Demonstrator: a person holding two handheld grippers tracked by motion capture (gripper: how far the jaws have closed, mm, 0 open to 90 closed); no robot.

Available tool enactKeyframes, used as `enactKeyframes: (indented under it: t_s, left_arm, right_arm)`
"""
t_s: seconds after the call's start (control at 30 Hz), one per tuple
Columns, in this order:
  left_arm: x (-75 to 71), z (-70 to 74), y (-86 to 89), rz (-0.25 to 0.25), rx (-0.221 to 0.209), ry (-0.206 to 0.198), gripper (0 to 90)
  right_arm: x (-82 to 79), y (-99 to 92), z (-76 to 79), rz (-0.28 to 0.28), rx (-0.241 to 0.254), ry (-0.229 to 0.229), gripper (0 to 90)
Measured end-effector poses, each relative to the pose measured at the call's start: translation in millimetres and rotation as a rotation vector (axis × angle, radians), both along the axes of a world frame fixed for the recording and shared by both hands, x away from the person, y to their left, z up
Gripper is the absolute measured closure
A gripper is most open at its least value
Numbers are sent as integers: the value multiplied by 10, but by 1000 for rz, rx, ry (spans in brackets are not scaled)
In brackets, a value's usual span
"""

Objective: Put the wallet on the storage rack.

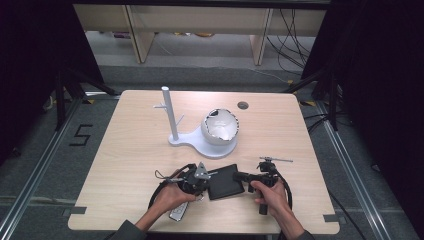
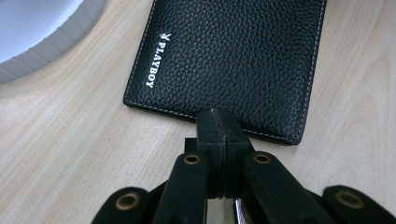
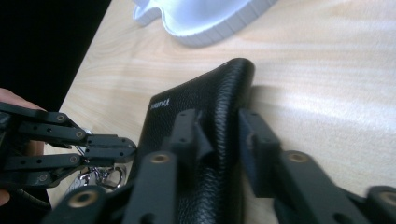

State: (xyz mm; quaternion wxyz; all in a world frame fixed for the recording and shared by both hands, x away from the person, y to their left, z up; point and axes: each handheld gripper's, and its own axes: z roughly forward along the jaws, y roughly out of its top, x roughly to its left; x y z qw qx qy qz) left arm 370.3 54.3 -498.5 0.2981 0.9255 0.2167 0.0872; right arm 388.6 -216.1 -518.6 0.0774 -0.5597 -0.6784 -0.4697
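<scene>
The table [image 1: 130,150] carries a black wallet [image 1: 226,181] near the middle of its front edge. The left gripper [image 2: 217,122], jaws clenched together, noses against the wallet's near edge. The right gripper [image 3: 215,136] straddles the wallet's raised edge, one pad pressing, the other apart.

White "PLAYBOY" w/ a small rabbit-head logo is stamped on the black leather wallet [image 2: 224,60] near one corner (same stamp shows in the right gripper view but too skewed to read), and a black "5" is marked on the floor [image 1: 80,135] left of the table.
</scene>
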Motion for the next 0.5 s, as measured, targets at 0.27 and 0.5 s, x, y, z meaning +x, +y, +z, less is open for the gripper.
enactKeyframes:
  t_s: [0.27, 0.5]
  left_arm:
    - [5, 4, 19, 12, -1, 1, 842]
    - [-6, 67, 89, 24, -6, 0, 693]
  right_arm:
    - [-13, 72, 171, 49, -38, -86, 797]
    - [15, 145, 274, 100, -47, -147, 815]
